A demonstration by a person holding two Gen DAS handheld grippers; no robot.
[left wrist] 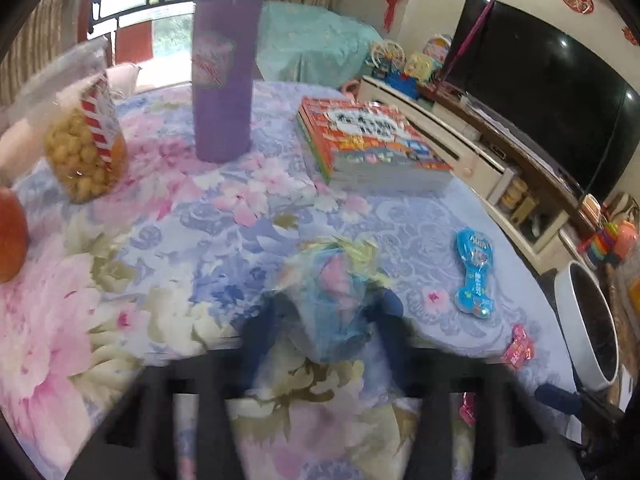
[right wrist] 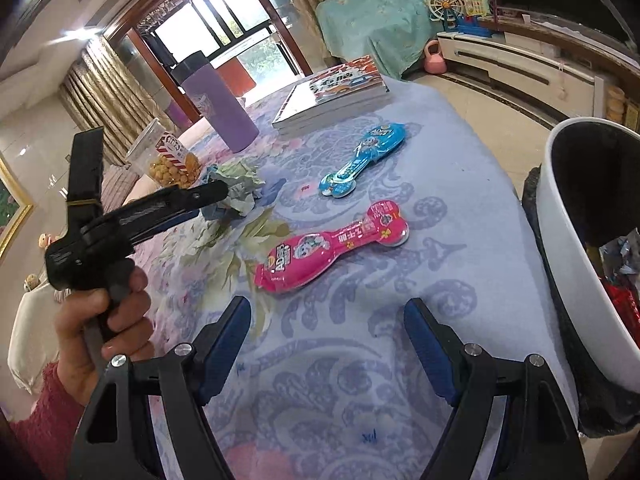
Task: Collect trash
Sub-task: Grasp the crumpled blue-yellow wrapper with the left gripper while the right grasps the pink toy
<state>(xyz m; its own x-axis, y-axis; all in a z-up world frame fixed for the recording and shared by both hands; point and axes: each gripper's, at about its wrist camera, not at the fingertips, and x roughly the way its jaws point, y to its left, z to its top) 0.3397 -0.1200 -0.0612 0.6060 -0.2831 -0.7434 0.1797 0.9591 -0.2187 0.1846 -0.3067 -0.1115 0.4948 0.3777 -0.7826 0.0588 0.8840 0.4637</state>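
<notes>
Fingers [left wrist: 262, 328] blurred, crumpled wrapper [left wrist: 336, 300] half-hidden

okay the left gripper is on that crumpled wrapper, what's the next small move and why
Probably lift the crumpled wrapper and carry it toward the bin. The left gripper appears closed on it, it still sits at the tablecloth, and the bin stands open beside the table.

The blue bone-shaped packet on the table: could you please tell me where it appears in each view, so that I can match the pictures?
Left wrist view: the blue bone-shaped packet lies right of centre on the tablecloth, near the white bin.
Right wrist view: the packet lies just above centre, beyond the pink packet.
Shared landmark: the purple bottle, upright behind it in both.
</notes>
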